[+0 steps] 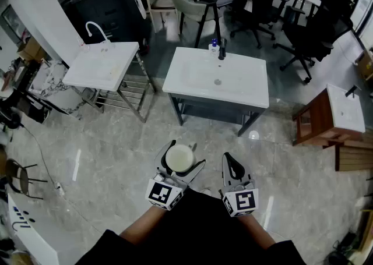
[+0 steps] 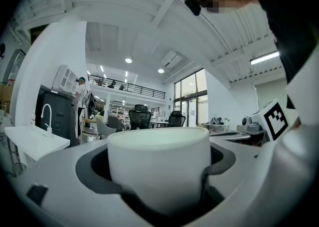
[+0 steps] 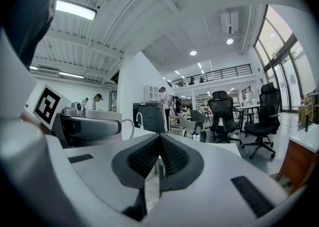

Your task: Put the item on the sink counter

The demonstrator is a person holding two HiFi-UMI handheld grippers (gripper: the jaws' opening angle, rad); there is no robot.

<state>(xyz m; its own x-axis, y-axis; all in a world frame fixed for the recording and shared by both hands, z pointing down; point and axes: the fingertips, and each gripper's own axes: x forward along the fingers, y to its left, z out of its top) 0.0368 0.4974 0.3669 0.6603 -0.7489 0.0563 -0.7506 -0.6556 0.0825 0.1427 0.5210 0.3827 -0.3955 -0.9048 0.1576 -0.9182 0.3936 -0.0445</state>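
Observation:
A white round cup (image 1: 179,158) sits upright between the jaws of my left gripper (image 1: 182,162), which is shut on it and held over the floor. In the left gripper view the cup (image 2: 158,167) fills the gap between the dark pads. My right gripper (image 1: 232,168) hangs beside it, shut with nothing in it; its ribbed pads (image 3: 175,156) meet in the right gripper view. The white sink counter (image 1: 198,76) stands ahead across the marble floor, with a dark faucet (image 1: 221,53) and a small bottle (image 1: 214,45) at its far edge.
A second white basin (image 1: 100,66) with a curved white tap stands on a metal rack at the left. A wooden stand with a basin (image 1: 342,108) is at the right. Office chairs (image 1: 198,3) and a black cabinet (image 1: 99,2) lie beyond the sink.

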